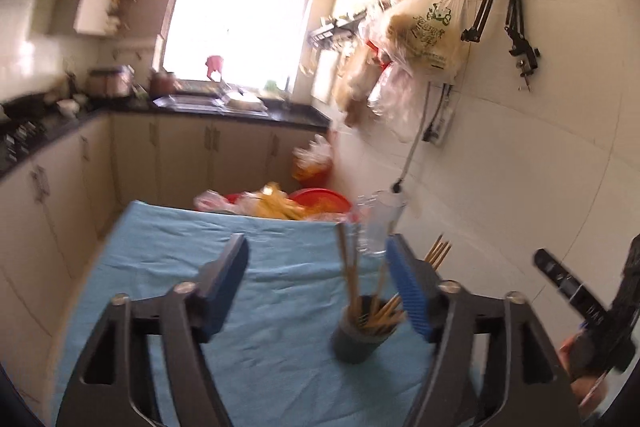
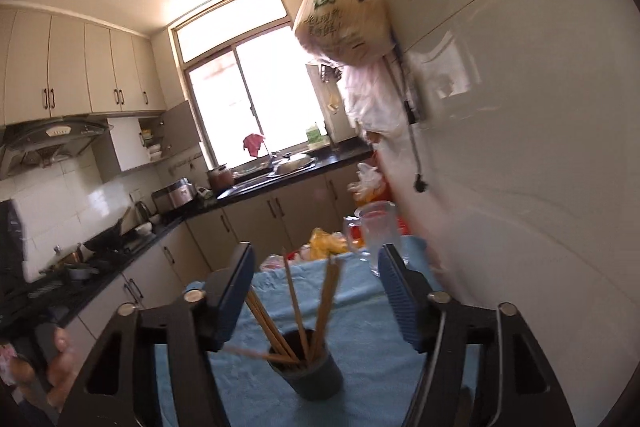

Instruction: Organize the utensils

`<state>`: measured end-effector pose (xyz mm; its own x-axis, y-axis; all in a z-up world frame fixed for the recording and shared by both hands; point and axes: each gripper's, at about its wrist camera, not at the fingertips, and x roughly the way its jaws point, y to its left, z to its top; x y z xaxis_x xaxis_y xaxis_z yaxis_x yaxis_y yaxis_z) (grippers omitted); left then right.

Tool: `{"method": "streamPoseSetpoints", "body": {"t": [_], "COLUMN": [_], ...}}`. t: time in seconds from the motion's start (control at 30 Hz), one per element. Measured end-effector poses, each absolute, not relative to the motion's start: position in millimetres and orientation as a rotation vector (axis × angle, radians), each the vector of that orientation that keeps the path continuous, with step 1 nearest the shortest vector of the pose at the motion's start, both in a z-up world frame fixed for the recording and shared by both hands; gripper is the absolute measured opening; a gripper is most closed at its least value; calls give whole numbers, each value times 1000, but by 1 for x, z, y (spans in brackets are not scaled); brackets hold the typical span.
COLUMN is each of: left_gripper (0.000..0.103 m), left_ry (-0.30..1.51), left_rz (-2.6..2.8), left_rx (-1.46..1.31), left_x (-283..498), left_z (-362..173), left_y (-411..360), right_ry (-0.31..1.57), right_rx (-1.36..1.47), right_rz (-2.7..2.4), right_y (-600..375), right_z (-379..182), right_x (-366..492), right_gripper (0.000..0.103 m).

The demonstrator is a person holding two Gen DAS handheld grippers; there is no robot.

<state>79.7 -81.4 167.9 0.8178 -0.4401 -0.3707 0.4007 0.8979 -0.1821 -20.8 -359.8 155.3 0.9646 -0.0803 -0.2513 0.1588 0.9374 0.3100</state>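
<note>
I hold both grippers spread and empty above the bench (image 1: 256,291). The chopsticks (image 2: 298,311) already stand in the cup (image 2: 310,373). My right gripper (image 2: 316,291) frames them, my left gripper (image 1: 316,285) alongside. Next, I judge, check for strays.

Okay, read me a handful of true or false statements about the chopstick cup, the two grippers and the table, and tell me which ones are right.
1. The chopsticks stand in a dark cup. True.
2. The right gripper is clamped on a chopstick. False: its jaws stand wide apart, holding nothing.
3. The table has a blue cloth on it. True.
4. The left gripper is shut. False: it is open.
5. A clear glass pitcher stands beyond the cup. True.
</note>
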Motion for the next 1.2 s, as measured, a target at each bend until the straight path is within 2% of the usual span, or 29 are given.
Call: {"method": "streamPoseSetpoints", "body": {"t": [0.17, 0.27, 0.37, 0.53, 1.2], "left_gripper": [85, 86, 86, 86, 86], "left_ry": [442, 497, 564, 593, 653], "left_rz": [-353, -287, -280, -297, -316], "left_rx": [6, 95, 128, 136, 116], "left_x": [17, -14, -34, -46, -41], "left_z": [125, 88, 61, 49, 35], "left_y": [-58, -57, -58, -58, -57], "right_ry": [331, 415, 483, 507, 541], "right_rx": [255, 181, 156, 118, 81], "right_rz": [-197, -247, -298, -349, -338], "right_y": [-337, -307, -287, -263, -243], "right_z": [126, 99, 74, 55, 58], "right_x": [-71, -96, -115, -133, -118], "right_gripper": [92, 96, 97, 97, 97]}}
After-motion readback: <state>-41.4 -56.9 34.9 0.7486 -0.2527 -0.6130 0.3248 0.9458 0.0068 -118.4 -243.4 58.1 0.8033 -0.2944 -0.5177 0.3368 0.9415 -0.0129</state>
